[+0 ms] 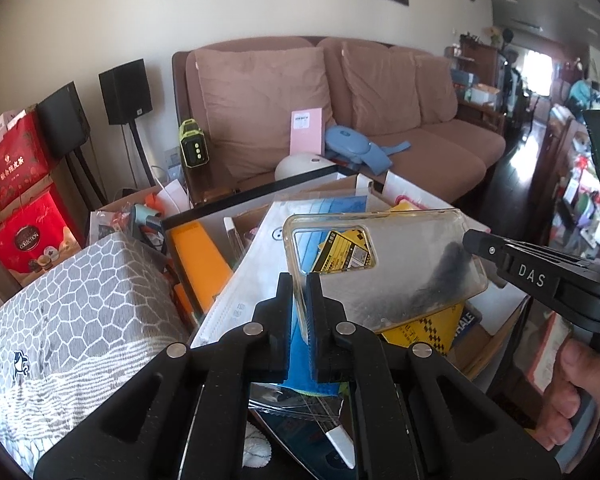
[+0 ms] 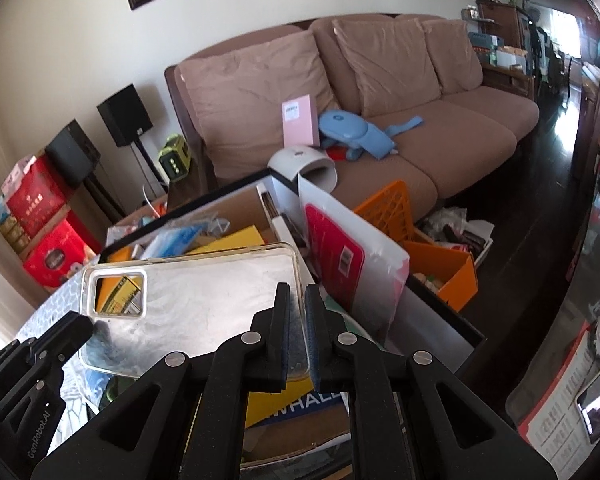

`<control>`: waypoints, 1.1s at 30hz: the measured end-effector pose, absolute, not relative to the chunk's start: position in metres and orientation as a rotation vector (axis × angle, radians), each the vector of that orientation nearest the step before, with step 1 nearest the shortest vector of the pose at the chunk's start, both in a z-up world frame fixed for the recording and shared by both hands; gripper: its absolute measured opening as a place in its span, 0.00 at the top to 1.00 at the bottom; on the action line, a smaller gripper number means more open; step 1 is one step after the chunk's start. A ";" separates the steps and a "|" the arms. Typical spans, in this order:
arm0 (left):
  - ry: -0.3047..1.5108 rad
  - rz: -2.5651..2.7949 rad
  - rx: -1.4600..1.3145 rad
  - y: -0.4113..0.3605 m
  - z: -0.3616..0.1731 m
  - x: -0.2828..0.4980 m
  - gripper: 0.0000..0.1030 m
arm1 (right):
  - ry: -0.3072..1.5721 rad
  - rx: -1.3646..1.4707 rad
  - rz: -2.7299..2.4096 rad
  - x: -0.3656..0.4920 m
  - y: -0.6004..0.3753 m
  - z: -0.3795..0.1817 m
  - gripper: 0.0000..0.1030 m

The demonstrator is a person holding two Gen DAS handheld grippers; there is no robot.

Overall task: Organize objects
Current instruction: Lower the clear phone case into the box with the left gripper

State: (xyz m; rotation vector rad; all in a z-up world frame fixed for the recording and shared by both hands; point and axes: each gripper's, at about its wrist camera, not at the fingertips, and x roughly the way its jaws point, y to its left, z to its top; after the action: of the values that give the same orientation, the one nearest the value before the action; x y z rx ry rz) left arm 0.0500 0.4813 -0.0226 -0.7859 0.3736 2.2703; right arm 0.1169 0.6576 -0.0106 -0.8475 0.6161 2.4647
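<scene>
A clear phone case (image 1: 404, 264) is held flat above a cluttered cardboard box (image 1: 340, 188). My left gripper (image 1: 300, 280) is shut on the case's left edge near the camera cutout. My right gripper (image 2: 298, 292) is shut on the case's (image 2: 204, 296) opposite end. In the left wrist view the right gripper (image 1: 476, 240) comes in from the right. In the right wrist view the left gripper (image 2: 76, 326) touches the case's lower left corner. Under the case lie a yellow box (image 1: 424, 332) and a face mask pack (image 1: 252, 272).
A grey patterned tissue box (image 1: 72, 312) sits to the left. An orange basket (image 2: 396, 208) and an orange box (image 2: 448, 268) stand to the right. A pink sofa (image 1: 340, 120) with a blue item (image 1: 356, 148) is behind. Red gift boxes (image 1: 16, 184) and speakers (image 1: 126, 92) are at far left.
</scene>
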 end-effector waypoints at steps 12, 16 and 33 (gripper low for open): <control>0.434 2.278 -0.780 0.484 -0.031 0.050 0.94 | 0.613 -0.935 2.448 0.110 0.657 -0.023 0.90; 0.451 2.283 -0.772 0.485 -0.034 0.051 0.94 | 0.593 -0.945 2.447 0.109 0.655 -0.024 0.88; 0.444 2.269 -0.787 0.485 -0.035 0.053 0.89 | 0.618 -0.935 2.456 0.110 0.655 -0.025 0.81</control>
State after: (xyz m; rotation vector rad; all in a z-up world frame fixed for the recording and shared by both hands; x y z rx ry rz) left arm 0.0532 0.4850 -0.0351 -0.7872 0.4438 2.2688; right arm 0.1101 0.6550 -0.0251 -0.9349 0.6176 2.4560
